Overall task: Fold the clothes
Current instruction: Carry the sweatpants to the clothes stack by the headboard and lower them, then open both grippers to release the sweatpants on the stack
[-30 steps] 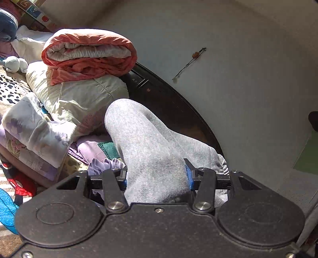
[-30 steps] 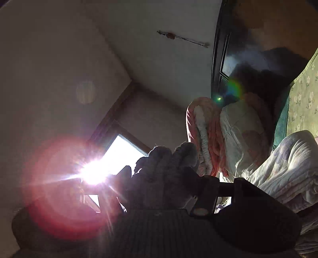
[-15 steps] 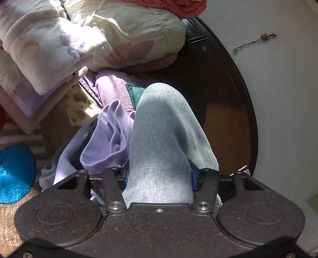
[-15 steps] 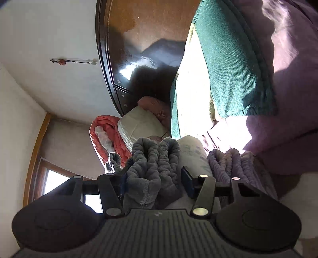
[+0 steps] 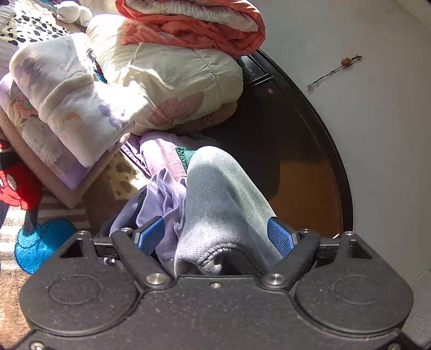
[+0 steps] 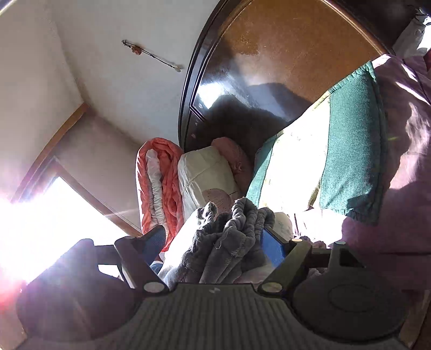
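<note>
Both grippers have spread since before; left gripper (image 5: 215, 237) and right gripper (image 6: 215, 239) stand released around the grey garment (image 5: 223, 202).

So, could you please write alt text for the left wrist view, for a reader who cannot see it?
A grey fleece garment lies between the spread blue-padded jaws of the left gripper, beside lilac cloth. Behind are stacked folded quilts, topped by an orange one, against a dark wooden headboard.
</note>
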`<move>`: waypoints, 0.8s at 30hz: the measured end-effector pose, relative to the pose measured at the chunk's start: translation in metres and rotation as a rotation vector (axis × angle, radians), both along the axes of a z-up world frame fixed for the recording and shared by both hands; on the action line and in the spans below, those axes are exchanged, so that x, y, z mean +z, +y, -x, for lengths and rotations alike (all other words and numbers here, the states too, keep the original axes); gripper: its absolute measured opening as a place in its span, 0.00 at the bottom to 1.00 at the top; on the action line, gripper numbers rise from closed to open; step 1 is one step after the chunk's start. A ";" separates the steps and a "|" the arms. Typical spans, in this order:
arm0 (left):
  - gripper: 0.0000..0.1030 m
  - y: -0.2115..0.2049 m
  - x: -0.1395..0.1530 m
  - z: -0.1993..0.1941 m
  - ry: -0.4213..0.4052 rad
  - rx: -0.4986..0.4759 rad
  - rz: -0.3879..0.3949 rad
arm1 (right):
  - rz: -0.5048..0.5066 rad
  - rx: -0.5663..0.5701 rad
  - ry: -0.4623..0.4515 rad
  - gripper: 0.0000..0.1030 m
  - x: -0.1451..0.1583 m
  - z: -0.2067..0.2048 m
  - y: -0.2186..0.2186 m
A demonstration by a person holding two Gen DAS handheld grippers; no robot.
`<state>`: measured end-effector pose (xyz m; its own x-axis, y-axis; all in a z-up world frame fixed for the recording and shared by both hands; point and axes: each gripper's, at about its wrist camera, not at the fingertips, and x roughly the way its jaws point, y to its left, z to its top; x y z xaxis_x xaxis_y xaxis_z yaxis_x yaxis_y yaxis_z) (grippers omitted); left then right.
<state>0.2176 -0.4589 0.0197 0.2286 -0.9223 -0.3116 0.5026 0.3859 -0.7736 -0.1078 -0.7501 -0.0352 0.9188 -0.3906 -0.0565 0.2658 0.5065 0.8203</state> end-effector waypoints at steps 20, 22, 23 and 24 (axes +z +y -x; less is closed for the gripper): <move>1.00 0.044 0.076 0.157 -0.632 0.030 -0.446 | 0.246 0.117 0.451 1.00 0.093 0.021 0.122; 1.00 0.043 0.079 0.168 -0.678 0.046 -0.488 | 0.283 0.128 0.485 1.00 0.102 0.020 0.131; 1.00 0.043 0.080 0.172 -0.687 0.050 -0.503 | 0.304 0.130 0.504 1.00 0.106 0.019 0.135; 1.00 0.043 0.081 0.176 -0.696 0.055 -0.518 | 0.322 0.134 0.524 1.00 0.110 0.019 0.140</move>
<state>0.0417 -0.4159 0.1010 0.5631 -0.6853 -0.4618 0.7668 0.6417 -0.0172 -0.1267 -0.6105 0.0745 0.8431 -0.3462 -0.4116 0.5083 0.7630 0.3993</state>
